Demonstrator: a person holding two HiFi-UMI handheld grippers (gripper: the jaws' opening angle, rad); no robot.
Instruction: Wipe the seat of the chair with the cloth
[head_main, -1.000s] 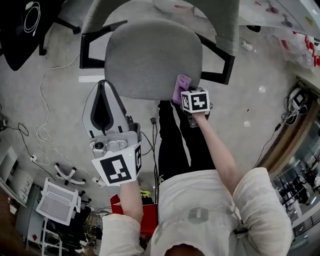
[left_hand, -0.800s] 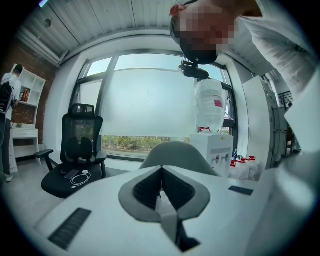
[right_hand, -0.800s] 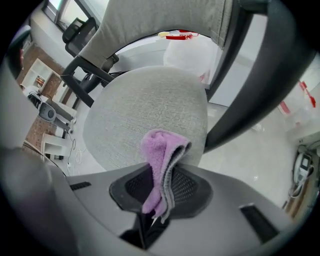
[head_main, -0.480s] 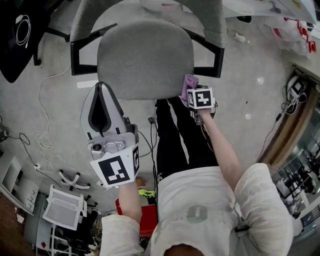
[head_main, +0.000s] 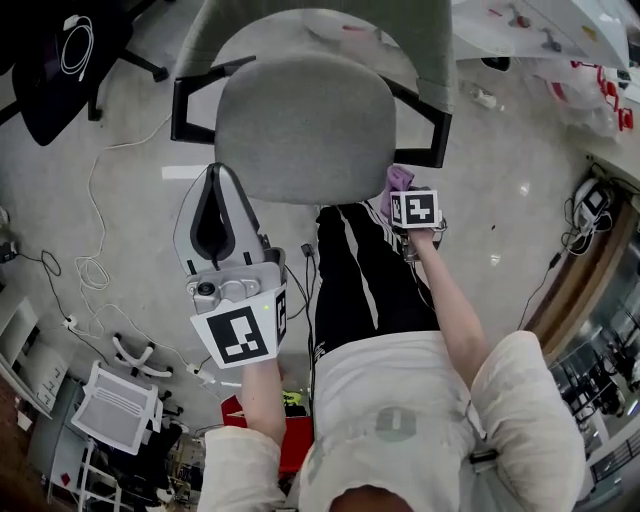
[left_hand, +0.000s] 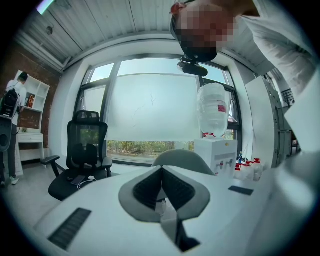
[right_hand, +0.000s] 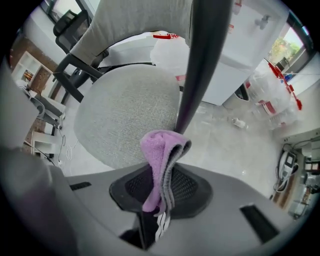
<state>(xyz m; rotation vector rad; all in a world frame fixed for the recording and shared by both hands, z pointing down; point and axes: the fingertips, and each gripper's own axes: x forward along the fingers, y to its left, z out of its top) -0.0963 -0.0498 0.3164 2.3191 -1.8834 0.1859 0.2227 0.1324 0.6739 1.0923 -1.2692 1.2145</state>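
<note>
At the front right corner of the grey fabric chair seat (head_main: 300, 110), just off its edge and below the black right armrest (head_main: 428, 128), hangs the lilac microfibre cloth (right_hand: 159, 150). It is clamped between the jaws of the right gripper (head_main: 405, 195). The right gripper view shows it folded over, grey on the inner layers, standing up from the jaws with a rounded bulge on top. I cannot tell whether the cloth touches the seat; it looks to be beside it rather than on it.

The left gripper (head_main: 213, 172) hovers over the concrete floor (head_main: 120, 200) near the seat's front left edge. Its jaws are pressed together with nothing between them.

The cloth is likely light, soft and limp, so it should flop and bunch rather than lie flat. The present hold, low on the fold, leaves a good pad of cloth free to press down. The seat's woven cover will probably drag on the pile, so a loose grip could let the cloth slip out during a stroke. The seat seems padded and should yield slightly under pressure.
</note>
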